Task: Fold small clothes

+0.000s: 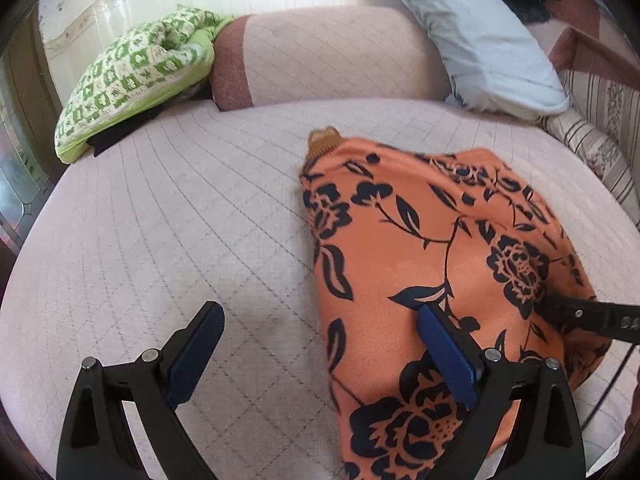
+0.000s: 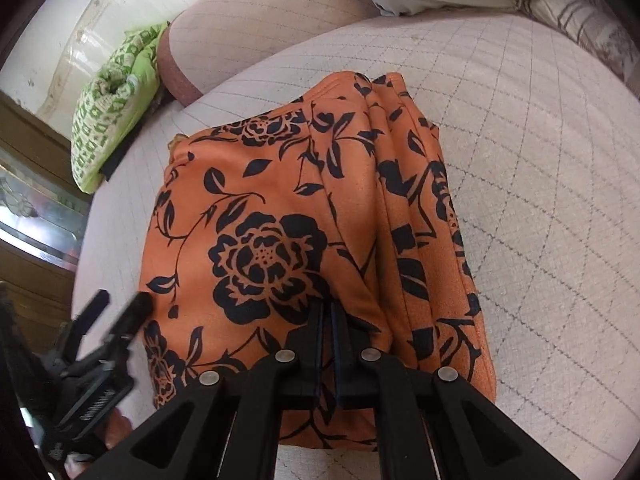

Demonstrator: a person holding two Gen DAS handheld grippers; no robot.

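Note:
An orange garment with a black flower print (image 1: 420, 248) lies folded on the pink quilted bed; it also shows in the right wrist view (image 2: 280, 208). A brown ribbed cuff (image 1: 325, 142) sticks out at its far corner. My left gripper (image 1: 320, 332) is open, its right finger over the garment's left edge and its left finger over bare quilt. My right gripper (image 2: 331, 312) is shut on the garment's near edge. It shows as a black finger (image 1: 588, 316) in the left wrist view. The left gripper (image 2: 120, 312) shows at lower left of the right wrist view.
The pink quilted bed (image 1: 160, 220) has a pink bolster (image 1: 320, 56) at the back. A green checked cushion (image 1: 136, 76) lies at the far left, a pale blue pillow (image 1: 480, 36) at the far right. A striped cover (image 1: 592, 136) borders the right side.

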